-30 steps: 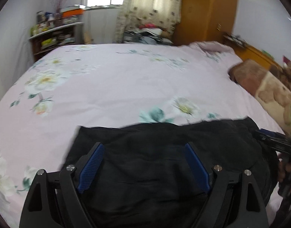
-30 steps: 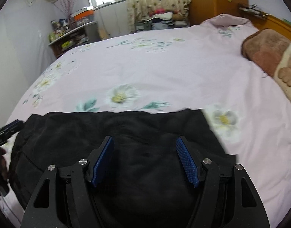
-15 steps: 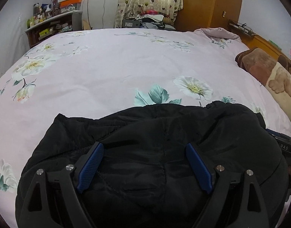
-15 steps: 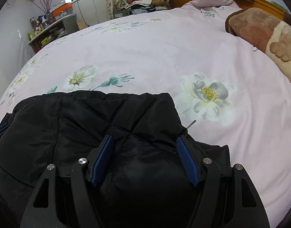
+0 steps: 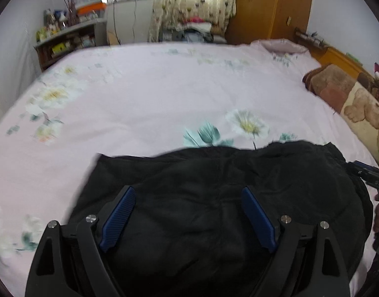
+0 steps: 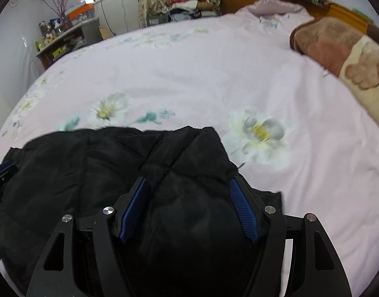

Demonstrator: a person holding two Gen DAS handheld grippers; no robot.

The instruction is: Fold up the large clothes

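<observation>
lying crosswise on bed (image 5: pixel 164 94): black jacket (image 5: pixel 214 185).

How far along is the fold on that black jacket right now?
Looks done: the black jacket sits as a doubled-up bundle at the near edge of the bed, no sleeves trailing. In hand: the left tool and right tool both hang over it with jaws spread, neither clamped. Left: the bundle is puffy and uneven, so it likely needs squaring and flattening.
</observation>
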